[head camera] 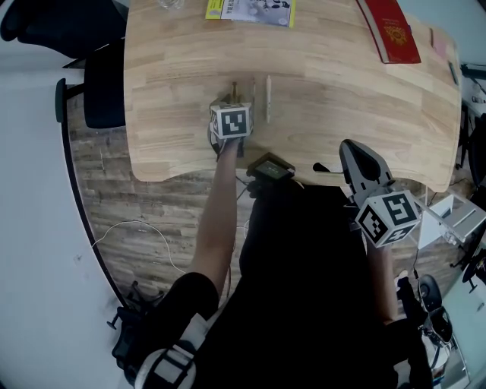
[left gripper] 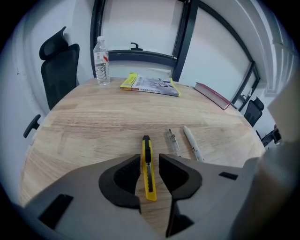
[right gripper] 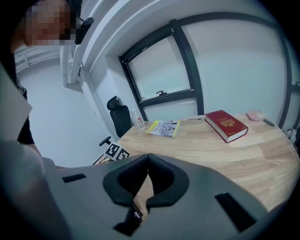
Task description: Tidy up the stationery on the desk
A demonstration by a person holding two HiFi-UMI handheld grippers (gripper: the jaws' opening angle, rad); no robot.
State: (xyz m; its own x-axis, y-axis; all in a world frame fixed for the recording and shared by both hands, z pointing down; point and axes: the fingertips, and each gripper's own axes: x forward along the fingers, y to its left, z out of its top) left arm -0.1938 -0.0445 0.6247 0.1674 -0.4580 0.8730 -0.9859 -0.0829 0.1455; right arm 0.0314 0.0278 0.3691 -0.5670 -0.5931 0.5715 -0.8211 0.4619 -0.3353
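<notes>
In the head view, the left gripper (head camera: 234, 97) is low over the desk (head camera: 342, 91), with its marker cube on top, and it is placed at the near end of a small row of stationery. Just to the right of it lie two pens side by side, a clear pen (head camera: 254, 93) and a white pen (head camera: 267, 97). The right gripper (head camera: 351, 150) hangs at the near edge of the desk, well apart from these things. At the far edge there are a yellow booklet (head camera: 250, 9) and a red book (head camera: 391, 30). In the left gripper view, the jaws stand apart and a yellow utility knife (left gripper: 148, 168) lies flat on the wood between them, along the direction of the jaws. The pads do not press on the knife; a little gap shows on each side. Both pens lie beside it to the right, near but not touching, and a water bottle (left gripper: 101, 61) stands far behind. In the right gripper view, the jaws are together at their tips with nothing between them, and only the far books and the bare desk are ahead. I judge that the step in hand is dealing with the utility knife, and the tidying seems to be at an early stage, because the pens are not yet gathered. The next move will probably need the left jaws to be brought onto the knife body squarely, in order that it does not slip or turn, before any lifting.
</notes>
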